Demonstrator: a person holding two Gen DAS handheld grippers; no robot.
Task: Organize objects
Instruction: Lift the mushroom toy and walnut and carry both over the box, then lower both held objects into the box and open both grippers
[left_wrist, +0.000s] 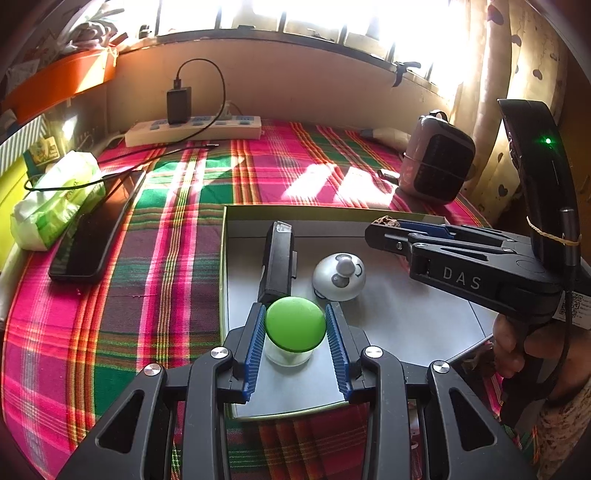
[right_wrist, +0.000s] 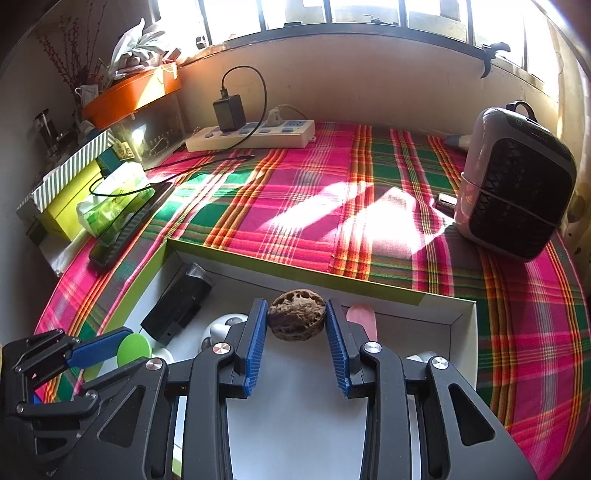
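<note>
Two grippers: both loaded, both over the shallow grey box (left_wrist: 424, 325) on the plaid cloth (left_wrist: 166, 258).
Left gripper (left_wrist: 295, 325): blue pads pinching the green-lidded jar (left_wrist: 295, 323) at the lid, the clear body low over the box's near-left floor; whether it touches, I can't tell.
Box middle: black case (left_wrist: 277, 262) lying along the left wall, white dome gadget (left_wrist: 340, 277) just beside it, and both sit right ahead of the jar.
Right gripper (right_wrist: 296, 319): fingers clamped on the walnut (right_wrist: 296, 319), held above the floor near the far wall, a pink piece (right_wrist: 362, 317) just to its right.
Doing it well: my read is set-down time, so lower the jar flat and short of the case, and open only once it stands. Bring the walnut right down onto bare floor left of the pink piece; it's round and will roll if dropped.
</note>
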